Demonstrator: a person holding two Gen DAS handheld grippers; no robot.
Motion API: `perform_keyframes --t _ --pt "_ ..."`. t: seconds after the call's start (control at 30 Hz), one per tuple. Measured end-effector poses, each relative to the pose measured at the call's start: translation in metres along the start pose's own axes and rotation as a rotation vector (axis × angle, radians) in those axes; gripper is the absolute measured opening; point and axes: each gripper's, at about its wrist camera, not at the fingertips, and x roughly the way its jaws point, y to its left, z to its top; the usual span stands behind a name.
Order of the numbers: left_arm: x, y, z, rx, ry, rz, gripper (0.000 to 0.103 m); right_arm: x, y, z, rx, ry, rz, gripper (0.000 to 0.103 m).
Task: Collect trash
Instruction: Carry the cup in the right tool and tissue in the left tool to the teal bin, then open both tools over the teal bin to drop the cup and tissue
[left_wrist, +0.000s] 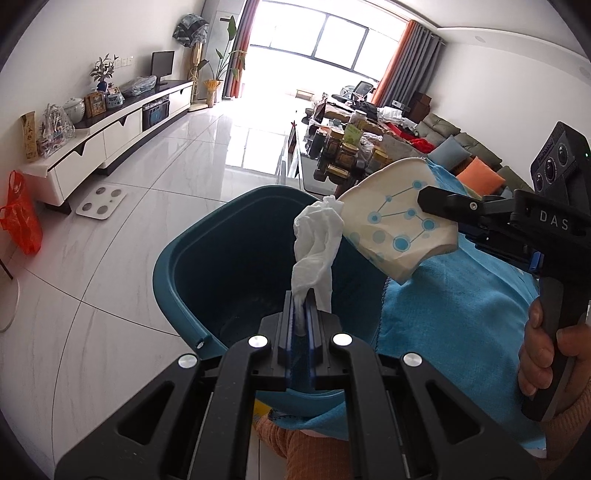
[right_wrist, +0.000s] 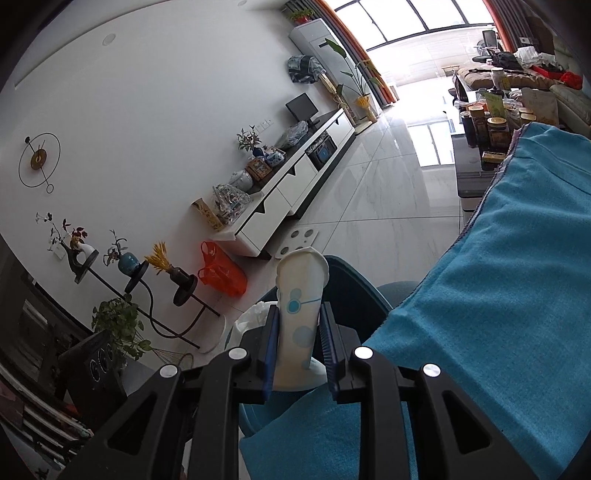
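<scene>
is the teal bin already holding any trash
No, the teal bin looks bare inside; the tissue hangs in the left claw above it.

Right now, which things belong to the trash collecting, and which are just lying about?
In the job:
- crumpled tissue in left gripper
- flattened paper cup in right gripper
- teal bin

Lying about:
- blue cloth
- orange plastic bag
- bathroom scale
- jars

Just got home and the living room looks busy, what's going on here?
A person is collecting trash with a claw in each hand. The left claw is shut on a crumpled white tissue over the teal bin. The right claw grips a flattened paper cup beside it. Neither has been dropped in yet.
</scene>
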Motion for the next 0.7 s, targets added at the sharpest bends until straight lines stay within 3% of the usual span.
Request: perform_keyframes --t 0.1,0.17,0.23,0.37,0.43,0.7 --pt "0.011 0.003 0.003 -0.011 0.010 0.001 0.009 0.010 -0.001 0.001 0.013 0.034 -0.024 0.025" --pt "0.020 0.005 0.005 -0.018 0.021 0.002 0.020 0.014 -0.002 0.000 0.027 0.050 -0.034 0.034" --pt "0.028 0.006 0.007 -0.023 0.025 -0.001 0.029 0.014 -0.005 -0.001 0.041 0.049 -0.036 0.035" --pt "0.038 0.001 0.011 -0.036 0.022 0.001 0.031 0.006 -0.006 -0.002 0.039 0.028 -0.041 0.035" --pt "0.034 -0.001 0.013 -0.037 0.001 -0.003 0.031 0.000 -0.009 -0.003 0.035 0.016 -0.042 0.035" --pt "-0.015 -0.046 0.010 0.082 -0.143 -0.077 0.051 -0.053 -0.002 -0.012 -0.057 -0.072 -0.065 0.043"
